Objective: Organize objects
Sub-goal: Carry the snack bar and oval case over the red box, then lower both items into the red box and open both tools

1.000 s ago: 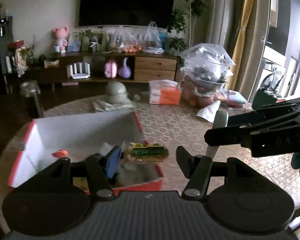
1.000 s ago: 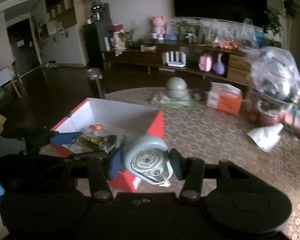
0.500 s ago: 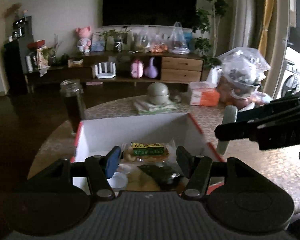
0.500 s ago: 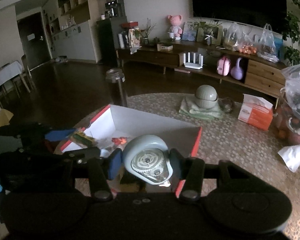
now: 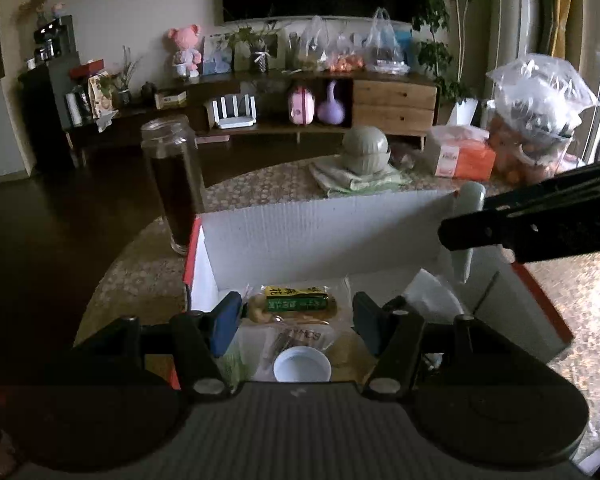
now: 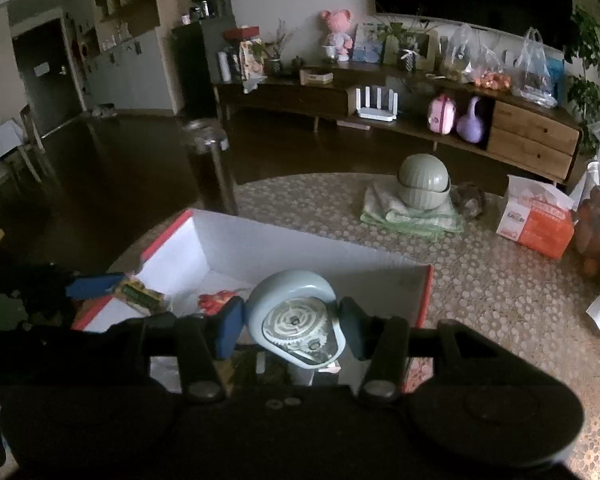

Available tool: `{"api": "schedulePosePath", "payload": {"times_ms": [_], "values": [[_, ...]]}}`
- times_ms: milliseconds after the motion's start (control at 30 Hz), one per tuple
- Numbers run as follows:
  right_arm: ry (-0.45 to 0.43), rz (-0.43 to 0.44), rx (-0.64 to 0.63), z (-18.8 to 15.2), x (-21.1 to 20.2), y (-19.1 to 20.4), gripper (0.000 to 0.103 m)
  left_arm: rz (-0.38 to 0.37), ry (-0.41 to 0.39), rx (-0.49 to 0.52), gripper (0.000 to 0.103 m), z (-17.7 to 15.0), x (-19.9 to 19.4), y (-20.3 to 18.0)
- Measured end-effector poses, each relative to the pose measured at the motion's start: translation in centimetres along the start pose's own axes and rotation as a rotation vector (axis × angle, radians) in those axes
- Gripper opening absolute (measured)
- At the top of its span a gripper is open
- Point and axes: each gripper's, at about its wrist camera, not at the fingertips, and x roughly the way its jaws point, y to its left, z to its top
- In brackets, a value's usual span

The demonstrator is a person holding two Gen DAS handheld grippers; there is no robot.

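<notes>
Both grippers have moved over the corrugated box point(image 5: 320, 220), the left gripper point(image 5: 296, 316) clamping a crinkly snack packet point(image 5: 294, 304), the right gripper point(image 6: 290, 320) a rounded plastic tool point(image 6: 296, 316).

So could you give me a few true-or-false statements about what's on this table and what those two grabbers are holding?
1. The right gripper has its fingers closed on a pale blue tape dispenser. True.
2. The left gripper holds a packaged snack with a green label. True.
3. The red-and-white box is empty. False: packets and a small white cup lie in it.
4. The tall glass jar lies on its side. False: it stands upright beside the box.
5. The orange tissue pack is inside the box. False: it sits on the table, apart.
</notes>
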Motion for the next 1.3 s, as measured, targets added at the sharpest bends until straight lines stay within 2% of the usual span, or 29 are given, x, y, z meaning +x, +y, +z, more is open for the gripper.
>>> {"api": "schedulePosePath", "payload": {"times_ms": [233,533,600,900,967,1033,1233,1300], "values": [[0.021,-0.022,0.032,0.0,3.1,-1.1,0.051,-0.021,0.029,0.014,0.060,0.5,2.7,-1.2],[0.063,-0.010,0.019,-1.5,4.7,-0.6,0.051,-0.047,0.124,0.037,0.060,0.3,5.5,-2.4],[0.080,0.004,0.025,-1.8,4.9,-0.6,0.044,-0.052,0.142,0.037,0.060,0.3,5.8,-2.5],[0.104,0.020,0.054,-2.3,4.7,-0.6,0.047,-0.049,0.147,0.008,0.064,-0.2,5.8,-2.0],[0.115,0.027,0.059,-2.4,4.5,-0.7,0.048,-0.044,0.133,-0.001,0.075,-0.4,5.5,-1.9],[0.115,0.028,0.059,-2.5,4.1,-0.7,0.048,-0.040,0.120,-0.006,0.080,-0.7,5.1,-1.9],[0.112,0.022,0.044,-3.1,2.7,-0.6,0.051,-0.048,0.104,-0.031,0.080,-1.5,3.9,-2.0],[0.105,0.023,0.038,-3.3,1.9,-0.7,0.056,-0.046,0.094,-0.035,0.080,-1.7,3.2,-2.0]]}}
